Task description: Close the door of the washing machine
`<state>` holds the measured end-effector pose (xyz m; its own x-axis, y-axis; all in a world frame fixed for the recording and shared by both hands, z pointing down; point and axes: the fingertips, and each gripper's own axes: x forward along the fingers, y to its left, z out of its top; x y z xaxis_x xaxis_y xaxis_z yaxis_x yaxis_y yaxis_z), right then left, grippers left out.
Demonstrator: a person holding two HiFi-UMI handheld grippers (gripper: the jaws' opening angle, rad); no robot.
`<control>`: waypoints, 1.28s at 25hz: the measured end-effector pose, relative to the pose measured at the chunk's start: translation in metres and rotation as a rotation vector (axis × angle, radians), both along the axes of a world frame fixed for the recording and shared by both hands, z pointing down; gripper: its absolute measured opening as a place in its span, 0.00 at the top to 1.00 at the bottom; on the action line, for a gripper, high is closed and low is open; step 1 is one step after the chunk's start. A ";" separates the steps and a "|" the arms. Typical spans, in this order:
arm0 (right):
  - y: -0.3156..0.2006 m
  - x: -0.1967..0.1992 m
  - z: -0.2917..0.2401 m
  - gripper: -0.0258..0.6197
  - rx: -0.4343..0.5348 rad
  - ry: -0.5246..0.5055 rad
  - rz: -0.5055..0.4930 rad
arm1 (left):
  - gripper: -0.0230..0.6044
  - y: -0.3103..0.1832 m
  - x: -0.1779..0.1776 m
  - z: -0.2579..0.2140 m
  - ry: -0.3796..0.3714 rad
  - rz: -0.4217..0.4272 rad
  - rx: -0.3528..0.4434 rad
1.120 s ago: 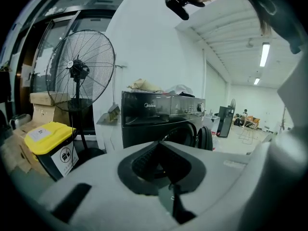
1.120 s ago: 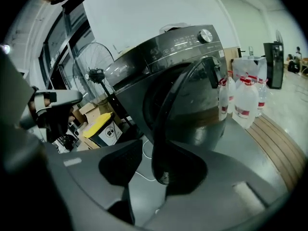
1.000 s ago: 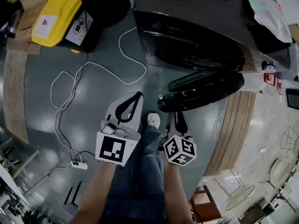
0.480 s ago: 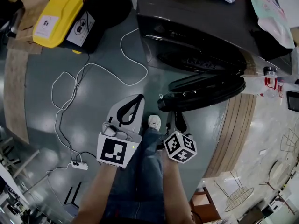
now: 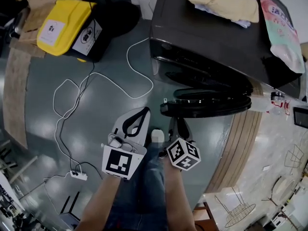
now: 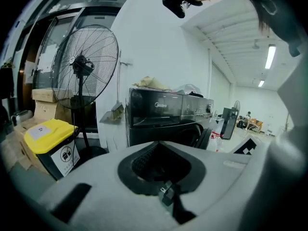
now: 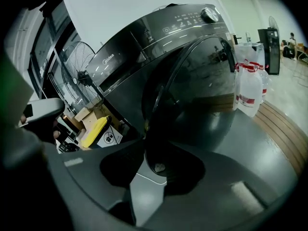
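The dark washing machine (image 5: 207, 37) stands at the upper right, its round door (image 5: 207, 102) swung out toward me. My right gripper (image 5: 179, 121) sits at the door's near rim. In the right gripper view the door (image 7: 202, 90) fills the middle, and its rim runs down to the right gripper (image 7: 144, 141) tips. Its jaws have just been closing a little and still stand apart, floor showing between them. I see no pad pressing on the rim. My left gripper (image 5: 143, 110) hangs shut and empty left of the door, aimed at the machine (image 6: 163, 114).
A yellow bin (image 5: 67, 23) stands at the upper left. A white cable (image 5: 96, 76) loops over the grey floor to a power strip (image 5: 79, 175). Cloth (image 5: 221, 1) and a detergent bag (image 5: 281, 28) lie on the machine. Bottles (image 7: 250, 85) stand right of it; a fan (image 6: 84, 66) stands left.
Both grippers have moved toward the machine, the right one further. The right gripper's tips now sit at the door's rim.
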<state>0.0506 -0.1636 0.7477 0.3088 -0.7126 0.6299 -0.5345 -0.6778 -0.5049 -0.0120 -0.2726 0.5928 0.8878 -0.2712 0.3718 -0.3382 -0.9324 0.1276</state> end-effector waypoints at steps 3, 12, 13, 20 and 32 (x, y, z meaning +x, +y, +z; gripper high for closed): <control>-0.017 0.007 -0.001 0.76 0.010 0.008 -0.031 | 0.95 -0.012 0.004 0.000 -0.001 -0.005 0.003; -0.063 0.035 -0.001 0.79 0.024 0.065 -0.112 | 0.95 -0.038 0.009 0.000 0.002 -0.037 -0.005; -0.066 0.039 -0.001 0.84 0.017 0.080 -0.112 | 0.95 -0.039 0.010 0.000 0.003 -0.040 -0.006; -0.088 0.062 -0.002 0.94 0.021 0.141 -0.160 | 0.95 -0.044 0.012 0.004 -0.004 -0.037 -0.006; -0.100 0.073 -0.004 0.94 0.050 0.145 -0.131 | 0.95 -0.050 0.019 0.006 -0.003 -0.026 -0.008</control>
<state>0.1233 -0.2634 0.7433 0.2962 -0.7819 0.5485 -0.6860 -0.5738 -0.4474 0.0074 -0.3229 0.5989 0.8794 -0.2913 0.3765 -0.3629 -0.9221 0.1342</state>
